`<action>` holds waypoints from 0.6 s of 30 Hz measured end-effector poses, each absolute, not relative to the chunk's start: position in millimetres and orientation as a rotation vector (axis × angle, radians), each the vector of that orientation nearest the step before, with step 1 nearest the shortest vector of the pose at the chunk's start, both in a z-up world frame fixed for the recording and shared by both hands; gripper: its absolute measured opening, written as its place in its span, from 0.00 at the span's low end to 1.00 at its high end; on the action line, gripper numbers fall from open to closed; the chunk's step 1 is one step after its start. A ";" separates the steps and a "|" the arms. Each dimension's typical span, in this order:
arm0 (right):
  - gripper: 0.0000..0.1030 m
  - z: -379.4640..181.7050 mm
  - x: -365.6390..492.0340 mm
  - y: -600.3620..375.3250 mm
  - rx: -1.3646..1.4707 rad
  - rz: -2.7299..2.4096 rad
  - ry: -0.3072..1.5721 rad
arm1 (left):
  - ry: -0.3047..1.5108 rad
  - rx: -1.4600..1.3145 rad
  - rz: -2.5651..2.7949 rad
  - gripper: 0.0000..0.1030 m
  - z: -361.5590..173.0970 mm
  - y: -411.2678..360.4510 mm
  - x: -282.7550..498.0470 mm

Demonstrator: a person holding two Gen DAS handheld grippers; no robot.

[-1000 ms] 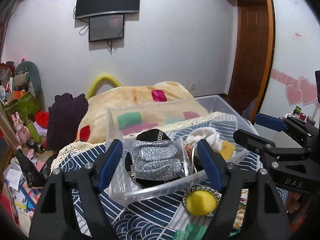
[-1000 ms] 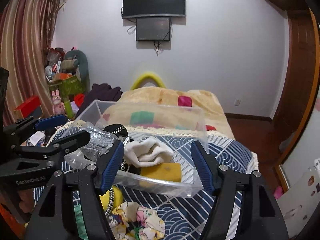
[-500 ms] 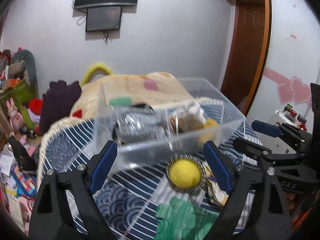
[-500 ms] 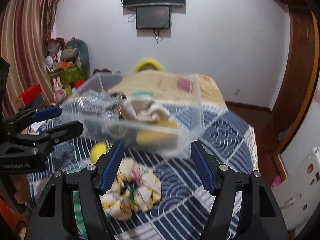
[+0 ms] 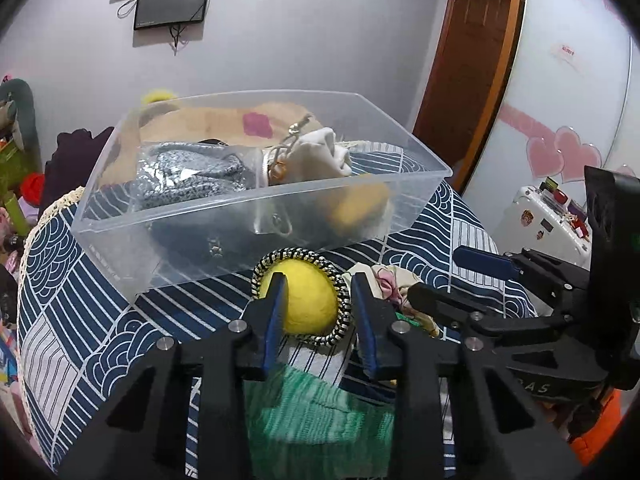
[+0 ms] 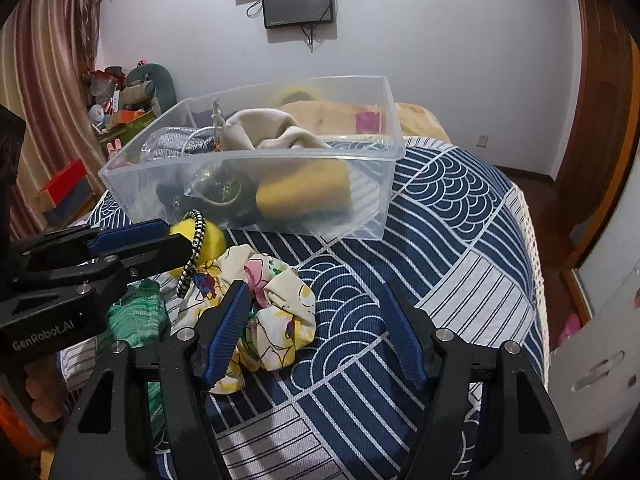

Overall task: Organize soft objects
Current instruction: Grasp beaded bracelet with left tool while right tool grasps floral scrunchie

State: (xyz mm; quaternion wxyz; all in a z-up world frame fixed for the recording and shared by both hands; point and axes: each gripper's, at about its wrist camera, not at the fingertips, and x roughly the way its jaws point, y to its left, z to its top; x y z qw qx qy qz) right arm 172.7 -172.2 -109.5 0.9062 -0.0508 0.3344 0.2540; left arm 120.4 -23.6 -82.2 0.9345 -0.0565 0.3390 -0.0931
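A clear plastic bin (image 5: 280, 216) stands on the blue patterned bed cover (image 6: 460, 240). It holds a grey sparkly bag (image 5: 188, 176), a cream cloth (image 6: 264, 132) and a yellow sponge (image 6: 304, 192). A yellow ball (image 5: 308, 300) ringed by a black-and-white braided band (image 5: 340, 312) lies in front of the bin. My left gripper (image 5: 316, 312) has its fingers on either side of the ball and nearly touching it. A floral scrunchie (image 6: 276, 308) lies by my open, empty right gripper (image 6: 316, 336). A green knit cloth (image 5: 316, 412) lies under my left gripper.
A beige blanket with coloured squares (image 6: 360, 116) lies behind the bin. Clutter and toys (image 6: 120, 100) stand at the far left by a curtain. A wooden door (image 5: 468, 72) and a white suitcase (image 5: 544, 220) are to the right.
Both grippers dropped low and moved closer to the bed. My left gripper narrowed around the yellow ball. The bin now shows higher and farther in both views.
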 end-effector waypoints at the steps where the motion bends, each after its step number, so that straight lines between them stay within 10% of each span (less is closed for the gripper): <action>1: 0.59 -110.9 173.4 -172.3 -0.104 0.527 0.695 | 0.692 -0.112 -0.189 0.31 -82.7 -24.4 121.2; 18: 0.33 -122.8 174.8 -165.7 -0.098 0.565 0.740 | 0.691 -0.038 -0.114 0.45 -90.8 -41.2 137.2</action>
